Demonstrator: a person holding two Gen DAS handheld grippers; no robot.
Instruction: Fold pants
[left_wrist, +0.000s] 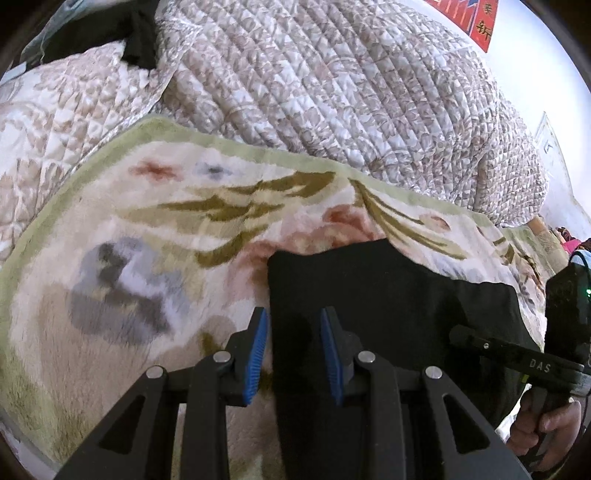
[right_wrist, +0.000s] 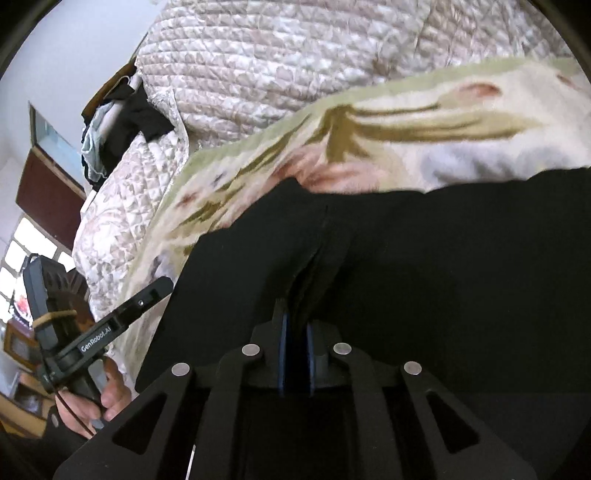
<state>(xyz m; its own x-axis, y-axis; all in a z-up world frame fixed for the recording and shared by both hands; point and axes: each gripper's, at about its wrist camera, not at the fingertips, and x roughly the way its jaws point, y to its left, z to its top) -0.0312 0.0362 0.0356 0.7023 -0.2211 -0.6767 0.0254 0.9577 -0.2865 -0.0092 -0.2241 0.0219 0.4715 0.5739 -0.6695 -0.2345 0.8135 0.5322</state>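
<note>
Left wrist view shows the left tongs (left_wrist: 293, 354) parted a modest way, blue pads astride the left edge of the one pair of black fabric pants (left_wrist: 388, 306); whether the pads actually press the cloth I cannot tell. The pants lie on a cream plush blanket with green border and floral print (left_wrist: 147, 229), spread over the bed, running toward 3 o'clock. Right wrist view has the right tongs (right_wrist: 295, 354) nearly clenched, pinching a raised fold of the pants (right_wrist: 424, 258). Behind, at 12 o'clock, sits one quilted beige-patterned comforter (left_wrist: 332, 85). Two tongs, one blanket, two hands gripping the handles.
</note>
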